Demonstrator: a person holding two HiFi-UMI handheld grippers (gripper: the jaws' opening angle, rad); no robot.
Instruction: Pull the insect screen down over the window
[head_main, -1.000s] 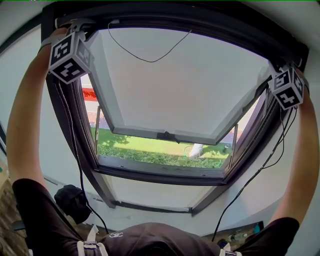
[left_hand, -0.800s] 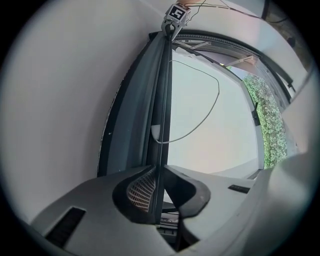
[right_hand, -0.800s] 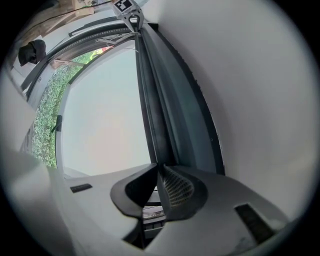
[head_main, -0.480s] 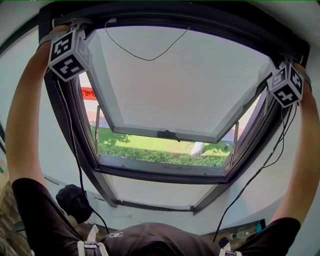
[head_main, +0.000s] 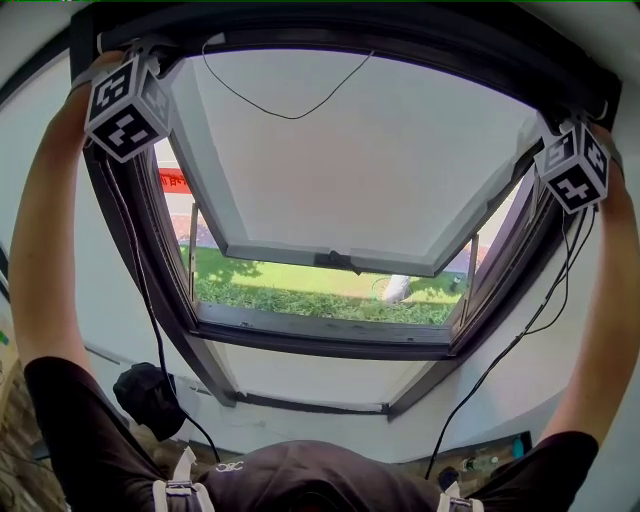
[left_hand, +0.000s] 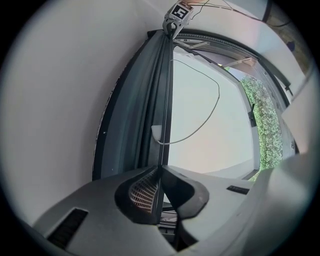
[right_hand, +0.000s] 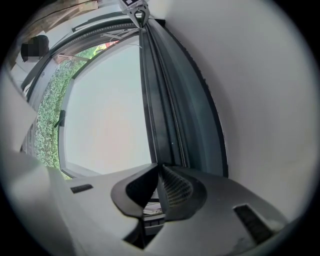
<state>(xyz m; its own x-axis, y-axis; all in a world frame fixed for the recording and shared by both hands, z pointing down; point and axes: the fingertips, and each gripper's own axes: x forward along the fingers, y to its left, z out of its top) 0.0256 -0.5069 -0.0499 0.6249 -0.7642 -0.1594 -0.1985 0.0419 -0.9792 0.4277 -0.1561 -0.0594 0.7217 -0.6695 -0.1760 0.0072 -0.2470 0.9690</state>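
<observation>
1. Left gripper (left_hand: 160, 169) has just been closing its jaws. They now pinch the thin dark lip of the pull bar (left_hand: 164, 100) at the window's top left corner. Both raised arms have hardly shifted since a second ago.
2. At the top right corner, the right gripper (right_hand: 160, 170) has its jaws almost together. They nip what looks like the same bar's thin edge.
3. The insect screen (head_main: 350, 32) appears to be fully rolled up in the dark band along the top of the window frame (head_main: 130, 260). None of it covers the opening.
4. The sash (head_main: 330, 170) is swung outward, and grass (head_main: 300, 295) shows beneath it.
5. A thin cord (head_main: 285, 112) hangs in a loop just below the bar, clear of both grippers.
6. To do this step well, both hands would likely need to draw down together at one pace. That keeps the bar level so it does not jam against the frame's sides.
7. The hold is only on a narrow lip, so the pinch should stay firm. The pull should follow the plane of the frame, and the loose cord should be kept from snagging.
</observation>
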